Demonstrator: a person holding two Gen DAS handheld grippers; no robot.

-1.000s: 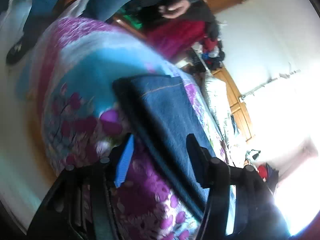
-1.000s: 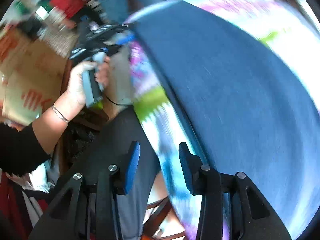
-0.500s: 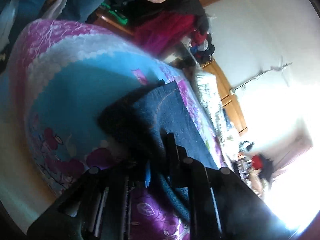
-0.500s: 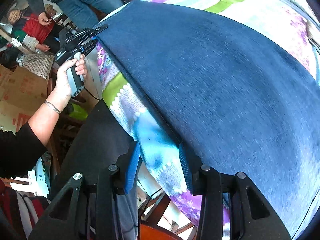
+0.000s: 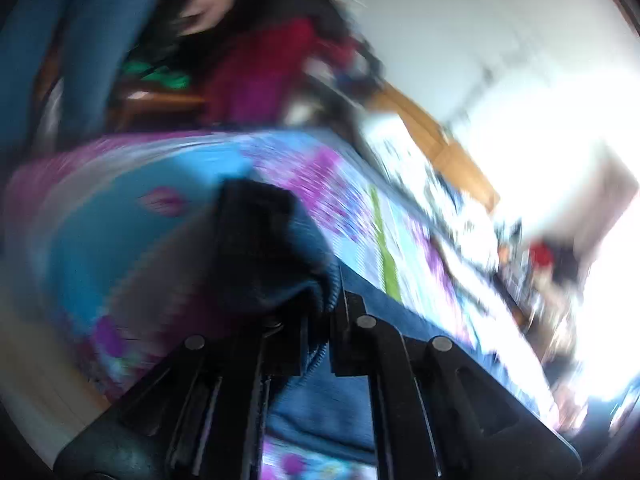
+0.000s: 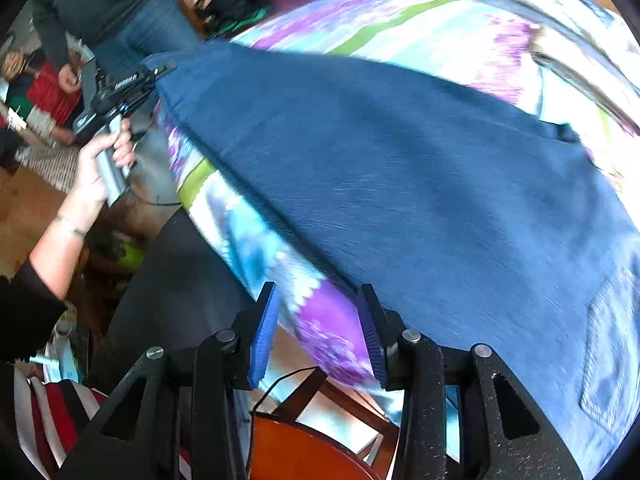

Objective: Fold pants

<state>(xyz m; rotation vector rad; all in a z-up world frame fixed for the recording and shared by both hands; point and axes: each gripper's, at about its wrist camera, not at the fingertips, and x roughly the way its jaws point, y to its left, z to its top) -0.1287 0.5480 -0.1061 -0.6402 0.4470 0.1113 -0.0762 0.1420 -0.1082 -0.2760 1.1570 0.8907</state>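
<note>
Dark blue denim pants (image 6: 420, 184) lie flat along a bed with a floral cover (image 6: 400, 28); a back pocket shows at the lower right. My left gripper (image 5: 320, 312) is shut on the leg-end hem of the pants (image 5: 280, 256), which bunches up between its fingers and is lifted off the cover. From the right wrist view the left gripper (image 6: 156, 74) grips that far hem, held by a hand (image 6: 100, 160). My right gripper (image 6: 316, 332) is open, hovering over the bed's near edge just beside the pants' side seam, with nothing between its fingers.
Two people (image 6: 120, 4) stand or sit beyond the bed's far end. A wooden chair (image 6: 312, 440) stands below the bed's near edge. Wooden cabinets (image 5: 432, 136) and a white wall lie past the bed. The left wrist view is motion-blurred.
My left gripper went from open to shut on the pants' hem and has lifted it. My right gripper moved along the bed edge towards the waist end, staying open.
</note>
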